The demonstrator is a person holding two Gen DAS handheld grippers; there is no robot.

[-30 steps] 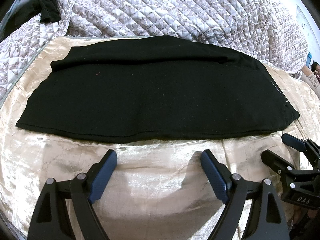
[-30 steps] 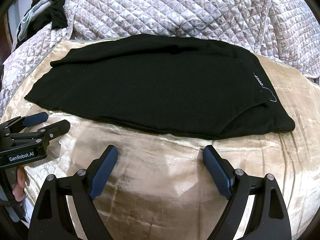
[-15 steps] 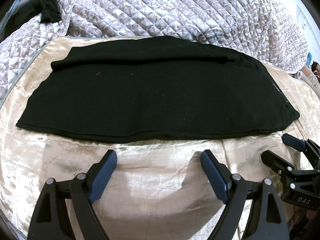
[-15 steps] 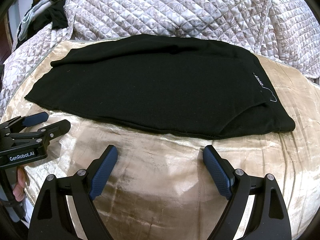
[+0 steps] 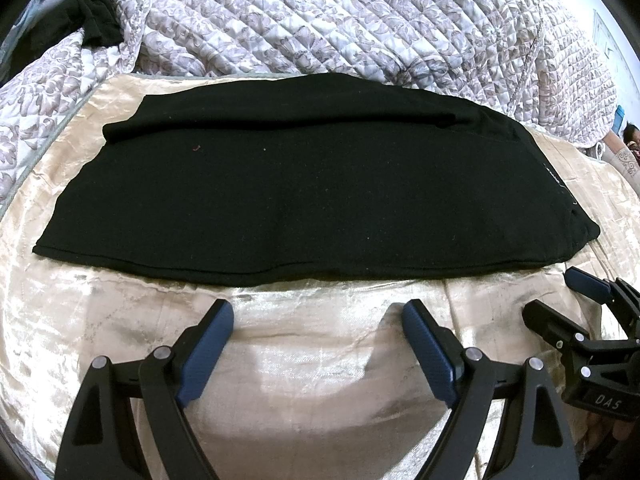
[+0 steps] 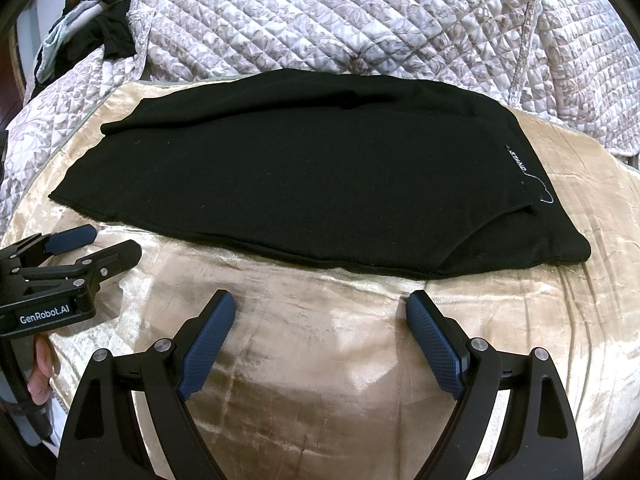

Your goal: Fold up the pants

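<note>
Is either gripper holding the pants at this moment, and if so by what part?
Nothing is held. The left gripper and right gripper are both open over the beige cover, short of the near edge of the black pants.

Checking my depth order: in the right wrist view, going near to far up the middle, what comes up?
Right gripper → gold bedspread → black pants → quilted blanket.

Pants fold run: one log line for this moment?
pants: flat on beige cover, folded lengthwise | left tool: open, empty | right tool: open, empty | contact: none
</note>
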